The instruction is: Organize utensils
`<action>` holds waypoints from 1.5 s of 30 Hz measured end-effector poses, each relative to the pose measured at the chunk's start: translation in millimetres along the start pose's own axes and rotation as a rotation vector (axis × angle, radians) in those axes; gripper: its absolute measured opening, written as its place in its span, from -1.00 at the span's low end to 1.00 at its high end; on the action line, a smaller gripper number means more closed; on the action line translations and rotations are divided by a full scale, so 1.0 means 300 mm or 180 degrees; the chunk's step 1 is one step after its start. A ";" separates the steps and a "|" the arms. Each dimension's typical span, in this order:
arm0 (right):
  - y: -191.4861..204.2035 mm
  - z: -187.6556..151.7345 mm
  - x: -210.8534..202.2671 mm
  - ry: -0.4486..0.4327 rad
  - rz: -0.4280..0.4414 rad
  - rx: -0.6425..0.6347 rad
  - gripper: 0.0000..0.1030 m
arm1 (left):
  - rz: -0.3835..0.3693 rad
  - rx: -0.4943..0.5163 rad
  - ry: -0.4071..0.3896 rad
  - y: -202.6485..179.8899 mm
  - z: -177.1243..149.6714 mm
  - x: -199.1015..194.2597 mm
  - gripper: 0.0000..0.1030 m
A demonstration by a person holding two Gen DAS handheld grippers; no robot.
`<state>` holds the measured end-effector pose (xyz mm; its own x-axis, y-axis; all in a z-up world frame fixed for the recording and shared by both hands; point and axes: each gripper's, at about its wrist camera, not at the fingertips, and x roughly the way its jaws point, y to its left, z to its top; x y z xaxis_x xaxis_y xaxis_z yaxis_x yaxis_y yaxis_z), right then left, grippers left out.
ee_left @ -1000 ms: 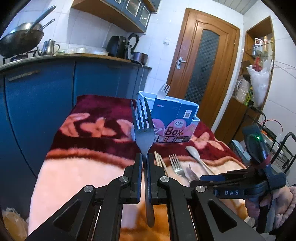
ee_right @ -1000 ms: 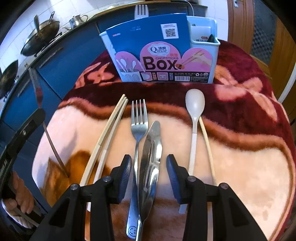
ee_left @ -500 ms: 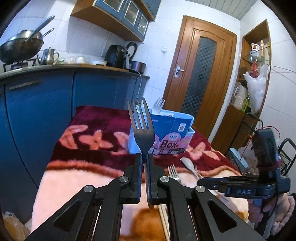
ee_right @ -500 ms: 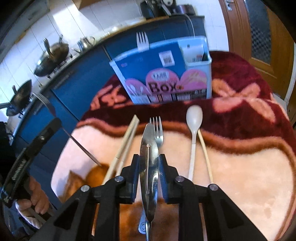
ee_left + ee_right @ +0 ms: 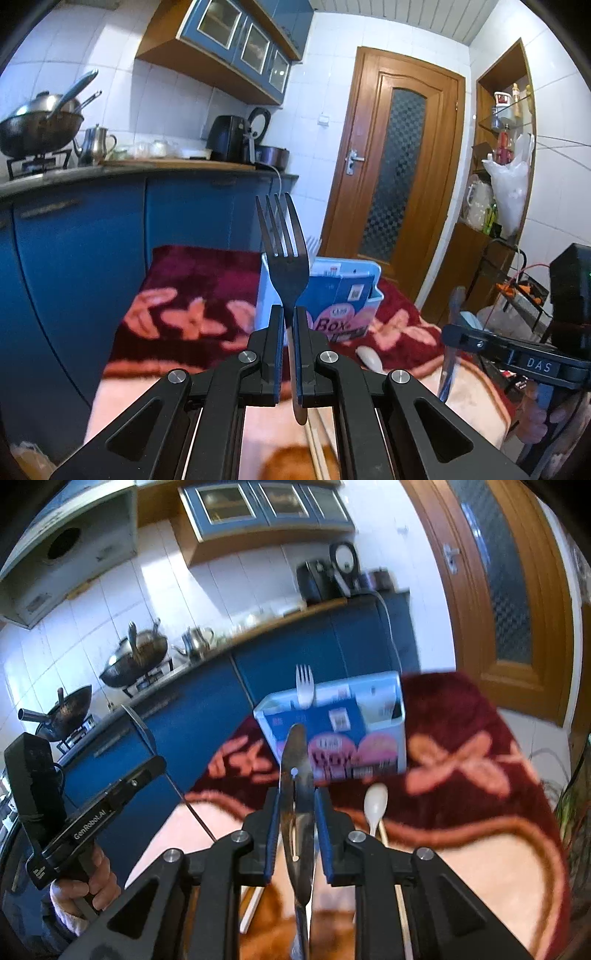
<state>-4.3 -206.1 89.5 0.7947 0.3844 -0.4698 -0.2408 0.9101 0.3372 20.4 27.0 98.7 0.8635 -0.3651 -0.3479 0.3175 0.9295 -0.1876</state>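
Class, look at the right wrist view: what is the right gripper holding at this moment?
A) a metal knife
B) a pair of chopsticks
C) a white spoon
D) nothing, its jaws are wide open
A: in the right wrist view the right gripper is shut on the metal knife, whose blade points toward the utensil box, while the white spoon lies on the blanket.

blue-and-pink box [image 5: 343,734], maroon floral blanket [image 5: 472,738]
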 end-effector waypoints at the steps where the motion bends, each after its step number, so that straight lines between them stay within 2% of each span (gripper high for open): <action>1: 0.005 0.014 -0.011 -0.0073 -0.0003 -0.0030 -0.85 | 0.0008 0.0010 -0.0022 -0.005 0.013 0.002 -0.92; 6: 0.002 0.056 -0.029 -0.0281 -0.0155 -0.0166 -0.90 | 0.0021 0.0042 -0.0066 -0.021 0.064 0.031 -0.92; 14: -0.015 0.067 -0.009 -0.0234 -0.0195 -0.0238 -0.95 | -0.0003 0.0064 -0.0040 -0.045 0.081 0.062 -0.92; 20: -0.050 0.034 0.079 0.0244 -0.0263 -0.0199 -0.93 | 0.0008 0.0012 0.0016 -0.034 0.064 0.072 -0.92; 22: -0.065 0.018 0.115 0.0420 -0.0249 -0.0140 -0.73 | 0.0011 -0.0004 0.0025 -0.029 0.057 0.073 -0.92; 24: -0.081 0.004 0.150 0.0558 -0.0261 -0.0097 -0.67 | 0.0011 -0.0022 0.0037 -0.022 0.051 0.075 -0.92; 34: -0.149 -0.047 0.325 0.1230 -0.0523 -0.0097 -0.66 | 0.0001 -0.0092 0.0075 0.010 0.029 0.091 -0.92; 45: -0.144 -0.075 0.429 0.1673 -0.0653 -0.0196 -0.66 | -0.0029 -0.0179 0.0131 0.043 0.003 0.122 -0.92</action>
<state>95.8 -192.4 -3.7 0.4483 0.2099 -0.8689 -0.1553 0.9755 0.1555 56.4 25.8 84.2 0.8434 -0.3764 -0.3833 0.3017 0.9223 -0.2417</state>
